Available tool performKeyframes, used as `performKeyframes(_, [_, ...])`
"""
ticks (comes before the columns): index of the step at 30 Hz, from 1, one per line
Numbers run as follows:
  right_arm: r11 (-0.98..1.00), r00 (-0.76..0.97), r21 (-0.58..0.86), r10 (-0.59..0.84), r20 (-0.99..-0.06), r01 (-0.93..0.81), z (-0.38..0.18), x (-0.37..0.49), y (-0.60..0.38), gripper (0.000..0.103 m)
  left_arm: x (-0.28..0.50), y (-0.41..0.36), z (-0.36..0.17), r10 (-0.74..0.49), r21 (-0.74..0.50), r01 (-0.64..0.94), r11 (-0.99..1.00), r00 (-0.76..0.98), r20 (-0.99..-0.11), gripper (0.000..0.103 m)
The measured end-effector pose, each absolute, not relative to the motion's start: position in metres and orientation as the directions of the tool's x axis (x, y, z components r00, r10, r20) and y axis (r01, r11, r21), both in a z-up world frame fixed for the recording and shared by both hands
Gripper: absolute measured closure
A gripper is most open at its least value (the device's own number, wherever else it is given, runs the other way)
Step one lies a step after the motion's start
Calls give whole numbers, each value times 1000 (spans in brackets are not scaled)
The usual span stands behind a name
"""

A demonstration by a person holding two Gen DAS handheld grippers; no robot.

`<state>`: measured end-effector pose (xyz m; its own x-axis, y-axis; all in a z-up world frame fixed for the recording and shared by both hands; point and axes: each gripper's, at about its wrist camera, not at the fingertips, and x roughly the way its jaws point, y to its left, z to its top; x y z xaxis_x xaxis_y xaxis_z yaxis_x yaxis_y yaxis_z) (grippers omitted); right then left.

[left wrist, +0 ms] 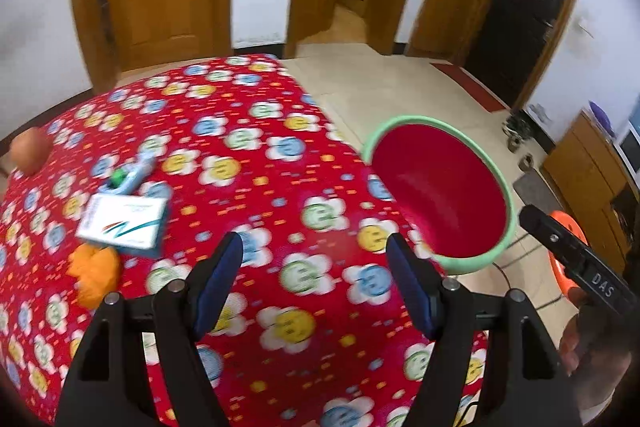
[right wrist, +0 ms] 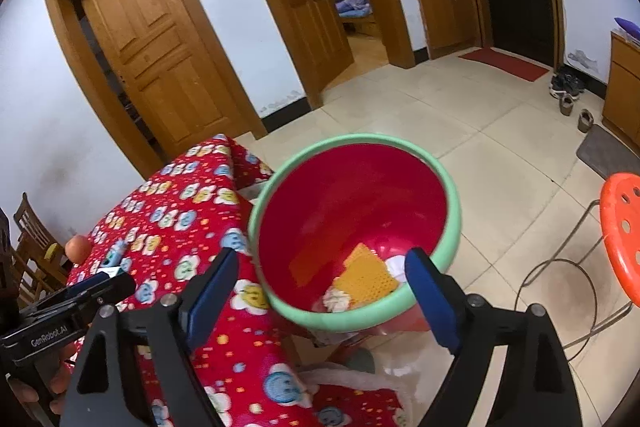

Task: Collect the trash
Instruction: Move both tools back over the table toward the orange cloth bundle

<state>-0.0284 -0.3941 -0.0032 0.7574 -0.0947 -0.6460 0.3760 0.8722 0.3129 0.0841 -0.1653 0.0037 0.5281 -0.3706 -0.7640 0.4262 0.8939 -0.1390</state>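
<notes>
A red bin with a mint-green rim (right wrist: 354, 227) (left wrist: 440, 193) stands off the table's right edge. Inside it lie a yellow perforated sheet (right wrist: 366, 277) and crumpled white paper (right wrist: 336, 299). My right gripper (right wrist: 320, 281) hangs above the bin's near rim, open, with nothing between its pads. My left gripper (left wrist: 316, 259) is open over the red flowered tablecloth (left wrist: 248, 155), also holding nothing. To its left lie a white box (left wrist: 124, 223), an orange crumpled wrapper (left wrist: 94, 273), a small blue-green tube (left wrist: 132, 173) and an orange fruit (left wrist: 30, 151).
An orange stool (right wrist: 624, 235) with metal legs stands right of the bin. Wooden doors (right wrist: 160, 55) and an open doorway line the far wall. Shoes (right wrist: 566, 89) and a grey mat sit near a dark door. Wooden chairs (right wrist: 32, 239) stand left of the table.
</notes>
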Motion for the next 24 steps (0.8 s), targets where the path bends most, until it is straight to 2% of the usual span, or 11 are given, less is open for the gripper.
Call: performKeyframes(24, [922, 774, 334, 63, -630, 196, 8, -24, -306, 13, 64, -9, 12, -133, -104, 82, 991, 637, -759, 29])
